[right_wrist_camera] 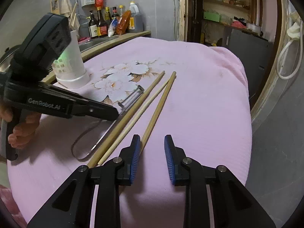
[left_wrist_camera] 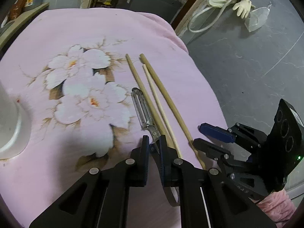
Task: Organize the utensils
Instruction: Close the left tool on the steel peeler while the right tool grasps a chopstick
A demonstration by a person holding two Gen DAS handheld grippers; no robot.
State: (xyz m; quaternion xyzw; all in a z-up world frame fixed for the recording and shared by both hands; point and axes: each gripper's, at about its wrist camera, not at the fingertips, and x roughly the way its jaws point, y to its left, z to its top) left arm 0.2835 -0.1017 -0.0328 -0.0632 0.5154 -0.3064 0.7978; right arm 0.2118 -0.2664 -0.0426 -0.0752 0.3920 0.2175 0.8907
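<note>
A metal peeler (left_wrist_camera: 142, 110) lies on the pink flowered cloth (left_wrist_camera: 57, 38), beside three wooden chopsticks (left_wrist_camera: 167, 98). My left gripper (left_wrist_camera: 153, 143) is shut on the peeler's handle, low on the cloth. My right gripper (right_wrist_camera: 152, 144) is open and empty, just right of the nearest chopstick (right_wrist_camera: 157, 112), its left pad close to that stick. The peeler (right_wrist_camera: 133, 96) and its loop handle (right_wrist_camera: 83, 146) also show in the right wrist view, partly hidden by the left gripper (right_wrist_camera: 112, 114). A white utensil holder (right_wrist_camera: 73, 66) stands at the cloth's far left.
The holder's white base (left_wrist_camera: 9, 121) fills the left edge of the left wrist view. Bottles (right_wrist_camera: 106, 22) stand on a counter behind it. The cloth's right edge (right_wrist_camera: 245, 95) drops to a grey floor with gloves (left_wrist_camera: 241, 5) and a hose (left_wrist_camera: 201, 24).
</note>
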